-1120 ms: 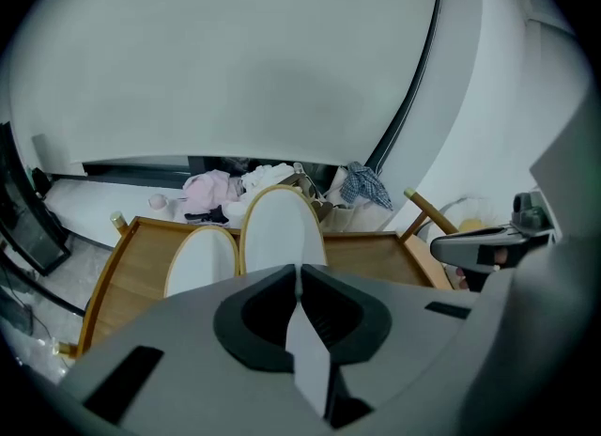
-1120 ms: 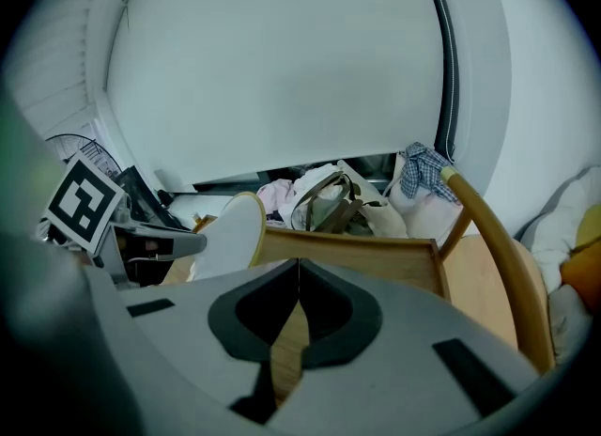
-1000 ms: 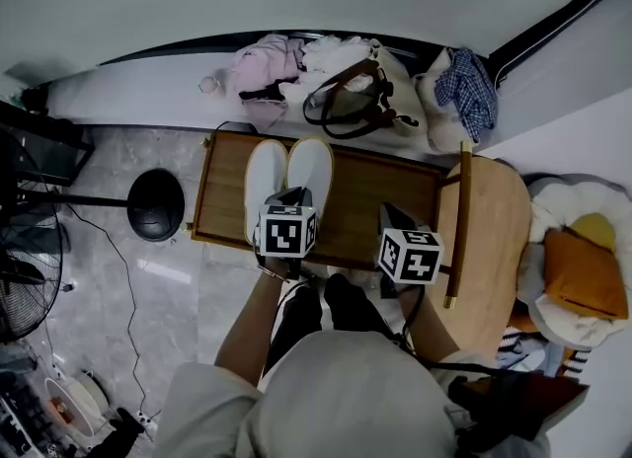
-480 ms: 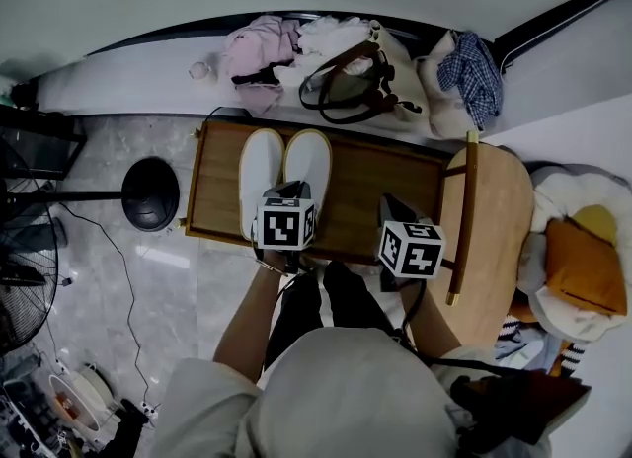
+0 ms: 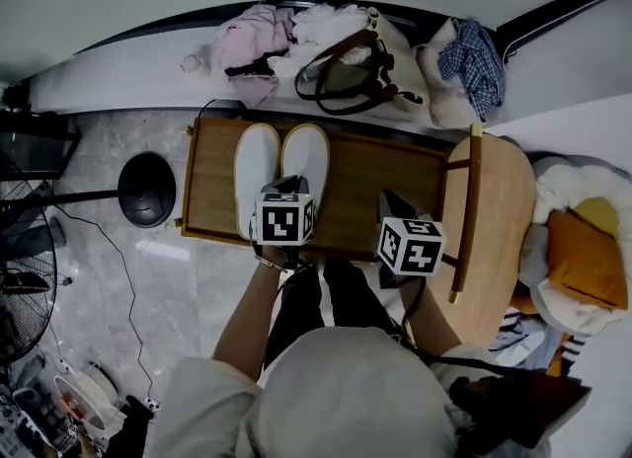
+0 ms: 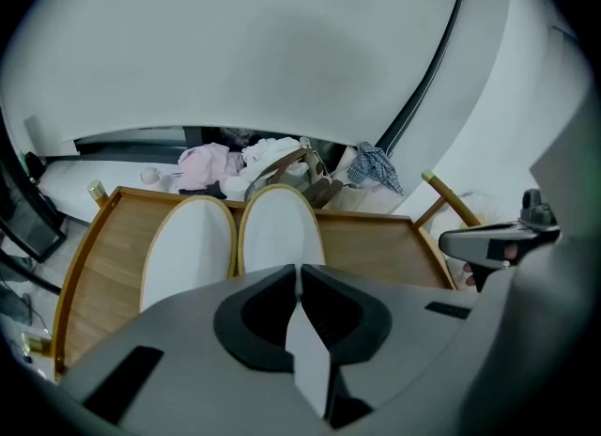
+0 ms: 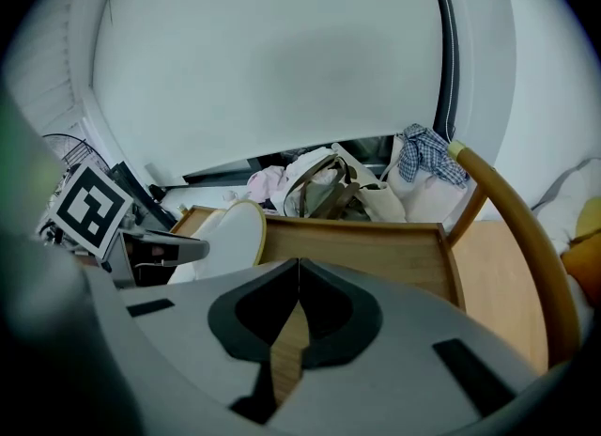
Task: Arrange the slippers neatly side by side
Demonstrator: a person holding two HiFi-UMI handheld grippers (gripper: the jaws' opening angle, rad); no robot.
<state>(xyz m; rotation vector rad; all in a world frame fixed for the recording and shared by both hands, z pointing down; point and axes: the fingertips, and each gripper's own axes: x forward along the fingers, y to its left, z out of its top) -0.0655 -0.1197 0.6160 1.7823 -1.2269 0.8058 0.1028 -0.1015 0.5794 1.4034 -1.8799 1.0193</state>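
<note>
Two white slippers lie side by side, toes away from me, on the left half of a low wooden table point(image 5: 380, 185): the left slipper point(image 5: 255, 172) and the right slipper point(image 5: 306, 158). My left gripper point(image 5: 285, 190) hangs over the heel end of the right slipper point(image 6: 280, 229), jaws shut, tips meeting point(image 6: 299, 270); the left slipper point(image 6: 186, 254) lies beside it. I see nothing clamped between them. My right gripper point(image 5: 389, 205) is shut over bare wood point(image 7: 362, 248) to the right of the slippers, tips together point(image 7: 299, 265). One slipper point(image 7: 230, 235) shows at its left.
Behind the table lie a brown-handled bag point(image 5: 351, 81), pink clothes point(image 5: 247, 41) and a checked cloth point(image 5: 474, 56). A round wooden chair seat point(image 5: 494, 239) adjoins the table's right end. A black stand base point(image 5: 146, 190) and a fan point(image 5: 20, 288) are on the floor left.
The head view has drifted a little, so everything sits slightly higher and to the left. Both grippers and both slippers keep their places relative to each other.
</note>
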